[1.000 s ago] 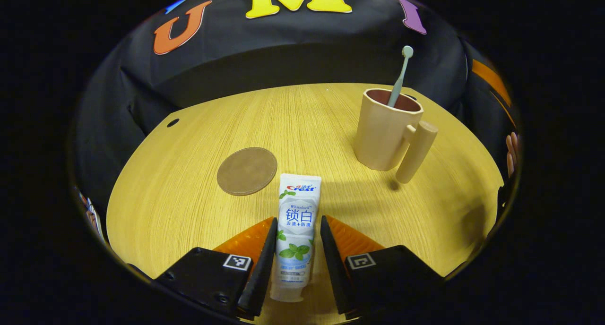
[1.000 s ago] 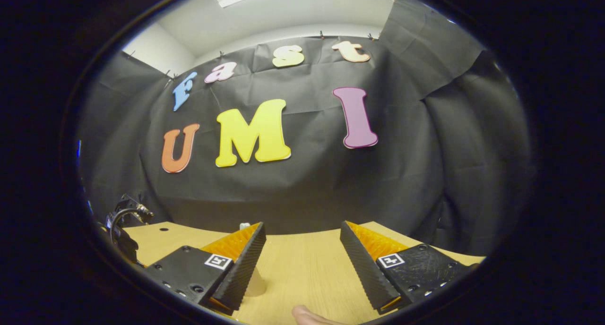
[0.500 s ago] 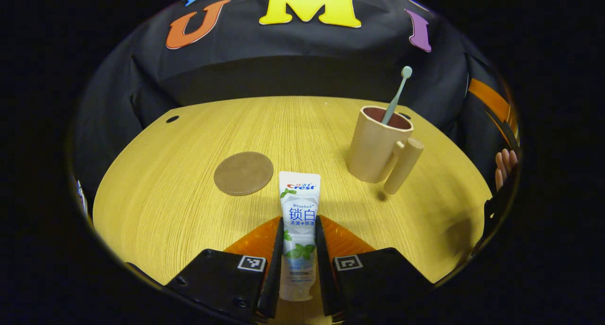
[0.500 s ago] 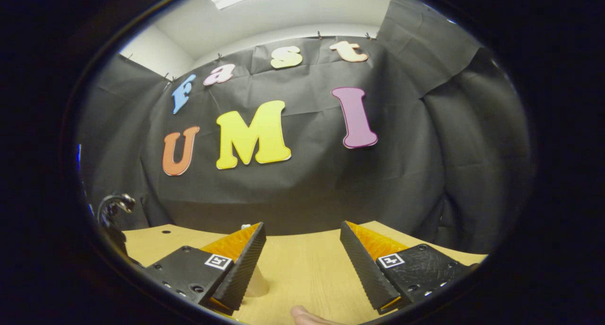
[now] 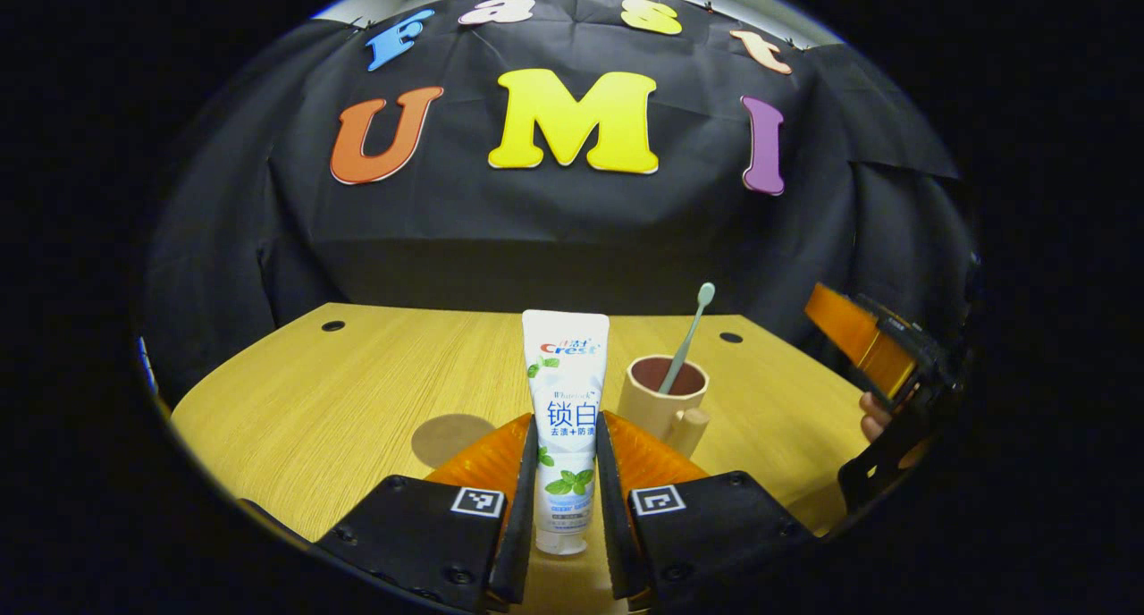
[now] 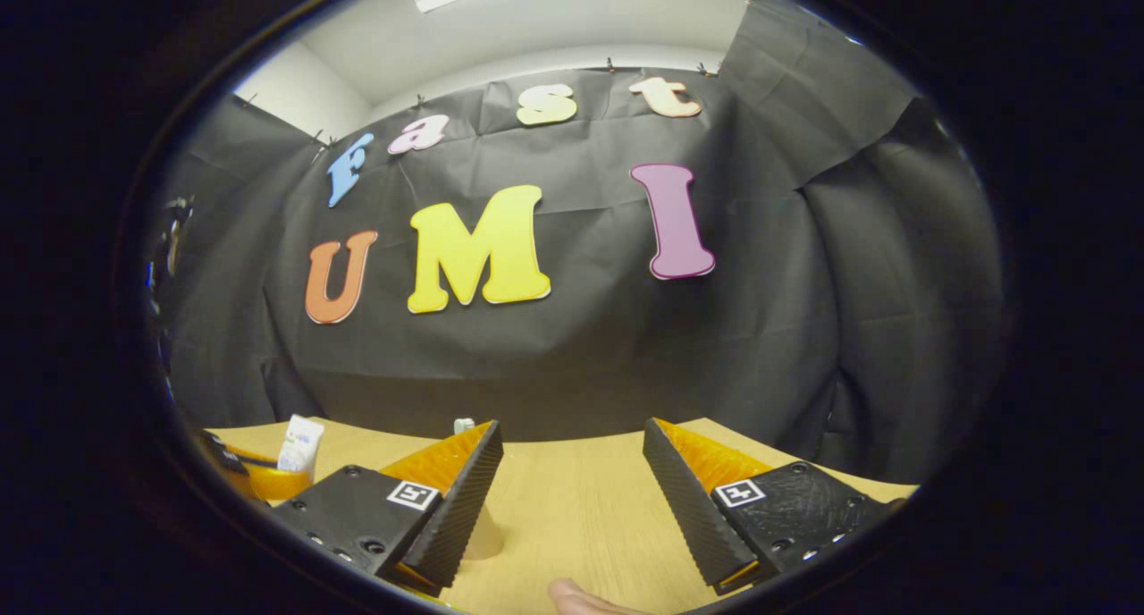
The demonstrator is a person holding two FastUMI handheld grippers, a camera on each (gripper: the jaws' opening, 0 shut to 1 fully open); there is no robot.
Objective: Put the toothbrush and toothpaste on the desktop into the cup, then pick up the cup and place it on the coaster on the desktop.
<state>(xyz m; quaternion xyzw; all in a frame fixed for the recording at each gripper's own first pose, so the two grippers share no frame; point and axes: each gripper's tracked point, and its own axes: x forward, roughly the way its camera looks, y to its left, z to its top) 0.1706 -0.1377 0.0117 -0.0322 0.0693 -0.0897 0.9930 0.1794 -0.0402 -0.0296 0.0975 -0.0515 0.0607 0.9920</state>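
Fingers [image 5: 525,472] of the left gripper [image 5: 565,481] pinch the toothpaste [image 5: 565,391], holding it upright above the worktop [image 5: 295,400]. Right of the toothpaste, the cup [image 5: 663,405] stands with the toothbrush [image 5: 688,338] leaning inside. Left of the toothpaste lies the coaster [image 5: 447,438], with bare wood around it. Over by the cup, the right gripper [image 6: 572,494] has its fingers spread wide, holding nothing.

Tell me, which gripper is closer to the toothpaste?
Left. The left gripper is shut on the toothpaste, one finger on each side. The right gripper hangs open off to the side, apart from it.
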